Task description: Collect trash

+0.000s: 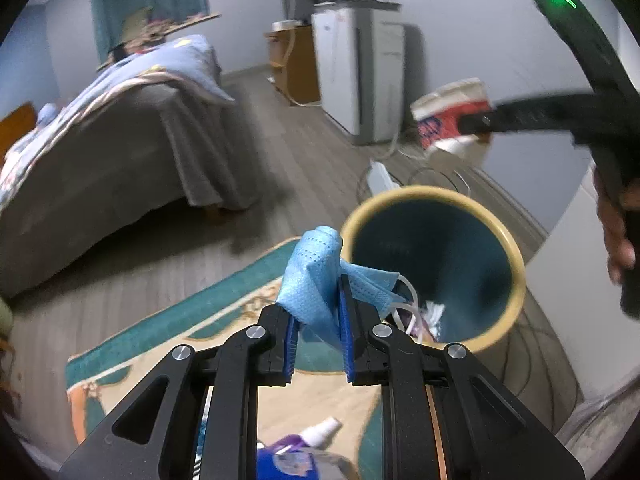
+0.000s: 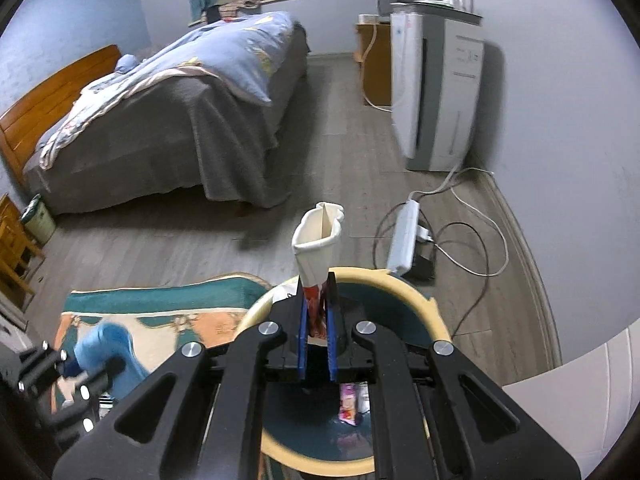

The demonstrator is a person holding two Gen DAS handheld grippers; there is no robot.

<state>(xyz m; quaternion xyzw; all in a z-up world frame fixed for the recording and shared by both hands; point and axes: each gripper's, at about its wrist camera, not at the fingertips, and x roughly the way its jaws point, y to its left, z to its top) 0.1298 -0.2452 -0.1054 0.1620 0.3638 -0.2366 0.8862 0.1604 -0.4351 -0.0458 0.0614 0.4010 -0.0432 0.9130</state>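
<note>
- Your right gripper (image 2: 316, 316) is pinching a crushed white paper cup (image 2: 318, 240) — already above the round yellow-rimmed teal bin (image 2: 420, 300); release over its centre.
- Left gripper (image 1: 320, 320) grips a crumpled blue face mask (image 1: 316, 276) beside the rim — carry it over the opening first.

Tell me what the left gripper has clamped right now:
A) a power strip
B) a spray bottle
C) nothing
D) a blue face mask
D. The left gripper is shut on the blue face mask, held beside the rim of the trash bin.
</note>
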